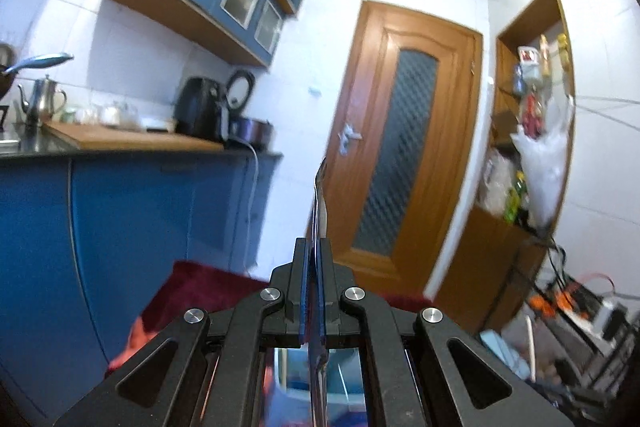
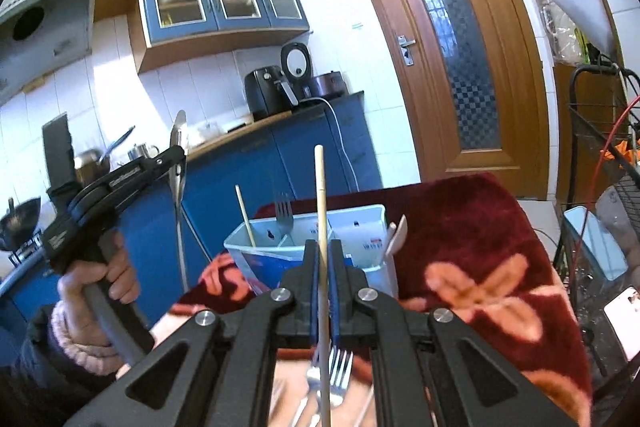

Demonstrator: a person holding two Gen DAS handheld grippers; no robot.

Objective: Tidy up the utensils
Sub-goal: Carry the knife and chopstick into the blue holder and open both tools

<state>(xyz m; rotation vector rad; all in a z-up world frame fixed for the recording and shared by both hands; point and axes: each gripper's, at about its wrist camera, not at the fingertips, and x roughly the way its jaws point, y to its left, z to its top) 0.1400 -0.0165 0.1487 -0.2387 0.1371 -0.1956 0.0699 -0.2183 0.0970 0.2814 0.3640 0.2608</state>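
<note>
Chopstick [image 2: 320, 211] lower end off frame.

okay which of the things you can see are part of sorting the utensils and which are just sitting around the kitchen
Part of the job:
metal utensil in left hand-held gripper
chopstick in right hand-held gripper
utensil holder
loose forks

Just there:
air fryer
kettle
door

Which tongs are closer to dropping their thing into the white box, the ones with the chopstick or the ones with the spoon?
Right, probably. The right tongs hold the chopstick upright, just before the white box. The left tongs hold the spoon off to the box's side.
</note>
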